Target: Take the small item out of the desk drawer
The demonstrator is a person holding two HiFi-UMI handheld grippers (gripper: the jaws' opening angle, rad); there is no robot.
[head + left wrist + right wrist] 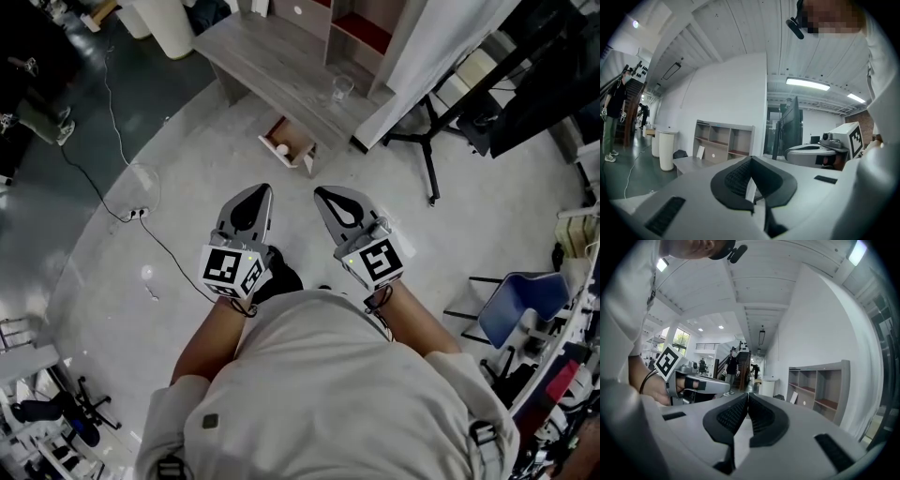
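1. Plainly, both shut on nothing: left gripper [266, 188] and right gripper [320, 191], jaws of each pressed tip to tip, held level side by side ahead of the person [328, 394], well apart from the desk.
2. Beyond both tips, across bare floor [206, 141]: the open drawer [302, 137], pulled out from under the near edge of the desk [253, 47].
3. Inside, near the drawer's left wall: the small white round item [282, 148], too small to name further.
4. Probably light and rigid, and likely to roll or squirt out of a hard pinch. Best taken across its middle from above, jaws opened only a little wider than it and closed gently.
5. Little room inside, by the look of it: drawer walls close on either side, desk edge over the back. Better to enter from the open near side, tips tilted down.
6. On the desk near its right end, just behind the drawer: a clear glass [340, 88], to be kept clear of on the lift.
7. Farther right, a black tripod stand [427, 141] beside a white panel [422, 66]; to the left, a socket strip [139, 214] with its cable on the floor. Open floor between them for the approach.
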